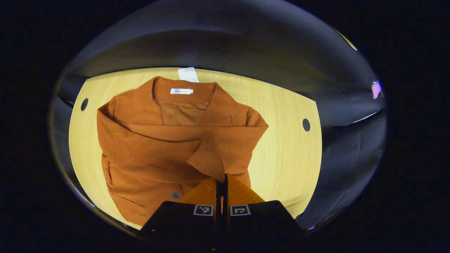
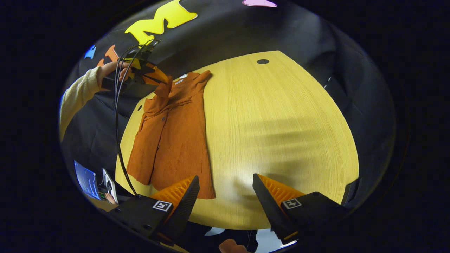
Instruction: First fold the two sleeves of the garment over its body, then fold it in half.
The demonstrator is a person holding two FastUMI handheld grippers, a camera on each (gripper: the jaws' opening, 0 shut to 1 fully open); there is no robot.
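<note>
A rust-orange ribbed garment (image 1: 158,140) lies on the wooden table (image 1: 288,158), its collar at the far side. My left gripper (image 1: 222,182) is shut on the cuff (image 1: 207,158) of one sleeve, which is drawn across the garment's body and held a little above it. In the right gripper view the garment (image 2: 179,133) lies lengthwise at the table's left. There the left gripper (image 2: 154,75), held by a hand in a cream sleeve, lifts the cuff (image 2: 163,88) near the collar. My right gripper (image 2: 225,193) stands open over bare table (image 2: 281,123), just right of the hem.
A white tag (image 1: 188,74) lies past the collar at the far table edge. Round holes (image 1: 306,124) mark the tabletop near its corners. Black cables (image 2: 117,123) hang from the left gripper beside the table. A lit screen (image 2: 86,179) sits low at the left.
</note>
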